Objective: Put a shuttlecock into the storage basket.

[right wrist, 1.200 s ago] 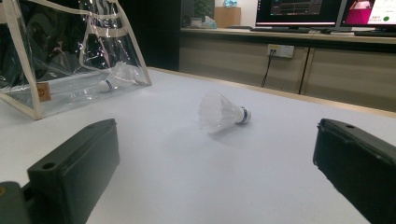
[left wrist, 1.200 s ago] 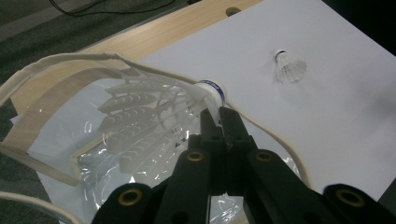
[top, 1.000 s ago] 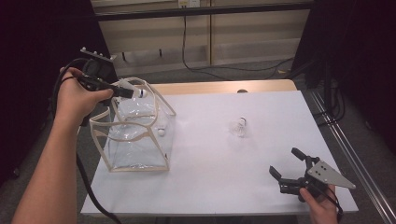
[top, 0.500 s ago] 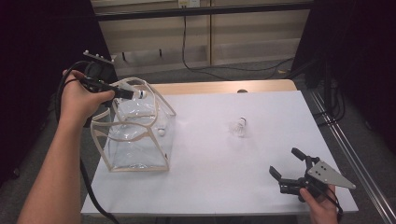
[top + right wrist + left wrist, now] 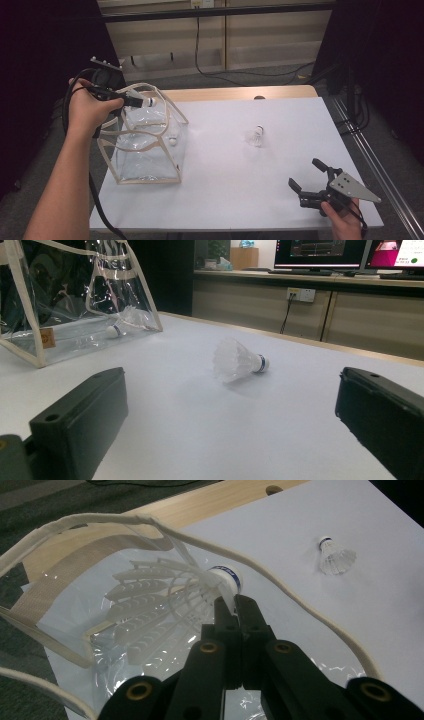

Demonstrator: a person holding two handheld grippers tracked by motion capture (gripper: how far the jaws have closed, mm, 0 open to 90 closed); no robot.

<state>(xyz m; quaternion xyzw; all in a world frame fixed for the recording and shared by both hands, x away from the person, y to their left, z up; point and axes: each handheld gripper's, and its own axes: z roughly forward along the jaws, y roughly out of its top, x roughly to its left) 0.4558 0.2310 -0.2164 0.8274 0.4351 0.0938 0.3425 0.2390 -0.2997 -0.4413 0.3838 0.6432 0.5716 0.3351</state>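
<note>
A clear plastic bag [image 5: 119, 176] with cream trim stands open at the table's left. My left gripper [image 5: 141, 101] is over its mouth, shut on a white shuttlecock [image 5: 152, 101]. In the left gripper view the jaws pinch the skirt just behind the cork of that shuttlecock [image 5: 165, 597], whose feathers hang over the bag's opening [image 5: 300, 602]. A second shuttlecock [image 5: 172, 141] lies inside the bag. A third shuttlecock [image 5: 256, 136] lies on its side mid-table. My right gripper [image 5: 303, 172] rests open near the front right edge, pointing at that third shuttlecock [image 5: 239, 361].
The white table sheet [image 5: 230, 200] ends close in front of the right hand. A wooden strip [image 5: 280, 92] with a hole runs along the far edge. The left gripper's cable [image 5: 97, 200] hangs down off the table's left side.
</note>
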